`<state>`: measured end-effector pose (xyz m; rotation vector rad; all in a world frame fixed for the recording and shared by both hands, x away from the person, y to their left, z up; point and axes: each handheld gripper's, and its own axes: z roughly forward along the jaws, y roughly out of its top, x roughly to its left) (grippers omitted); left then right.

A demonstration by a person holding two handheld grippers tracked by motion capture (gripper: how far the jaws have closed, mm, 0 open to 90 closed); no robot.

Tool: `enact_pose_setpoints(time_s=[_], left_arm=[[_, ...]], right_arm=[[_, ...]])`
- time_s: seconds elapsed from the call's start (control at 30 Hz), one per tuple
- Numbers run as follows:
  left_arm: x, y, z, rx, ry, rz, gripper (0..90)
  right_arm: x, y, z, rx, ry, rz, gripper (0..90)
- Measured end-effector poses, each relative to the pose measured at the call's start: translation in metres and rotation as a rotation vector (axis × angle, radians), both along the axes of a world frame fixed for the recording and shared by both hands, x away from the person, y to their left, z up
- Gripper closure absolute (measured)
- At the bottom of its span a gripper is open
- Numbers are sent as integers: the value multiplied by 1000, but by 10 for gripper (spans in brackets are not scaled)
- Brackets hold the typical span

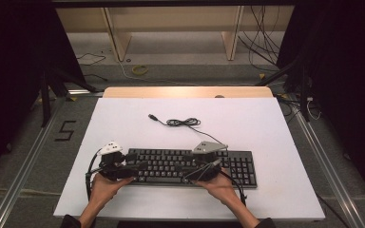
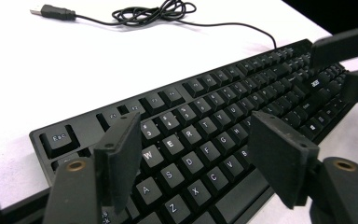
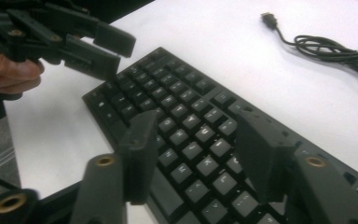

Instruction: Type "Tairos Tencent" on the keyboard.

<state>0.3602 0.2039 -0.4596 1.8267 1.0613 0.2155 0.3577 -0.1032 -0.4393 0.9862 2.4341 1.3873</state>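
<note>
Left gripper (image 1: 132, 167): jaws apart, over the keyboard's left end, holding nothing.
Keyboard (image 1: 190, 167): lies flat near the front edge of the white tabletop (image 1: 266, 128).
Right gripper (image 1: 200, 172): jaws apart, above the middle keys.
Cable (image 1: 183, 122): loose behind the keyboard, not plugged in.
Work: looks barely started.
Room: dark, grey floor.

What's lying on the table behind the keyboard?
Behind the black keyboard its own cable lies loosely coiled on the white table, ending in a USB plug. Where the cable joins the keyboard is covered by the right gripper.
</note>
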Motion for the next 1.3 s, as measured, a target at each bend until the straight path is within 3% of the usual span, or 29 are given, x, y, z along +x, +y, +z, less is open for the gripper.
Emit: enact_pose_setpoints(time_s=[0.33,0.7,1.3], left_arm=[[-5,0,0,-12,-2,-1,302],[-13,3,2,-38,-18,-1,282],[-20,10,0,-47,-17,-9,274]], right_arm=[[-6,7,-7,-19,6,50,733],[-11,17,-17,-54,15,82,867],[-13,26,-29,-105,18,96,900]])
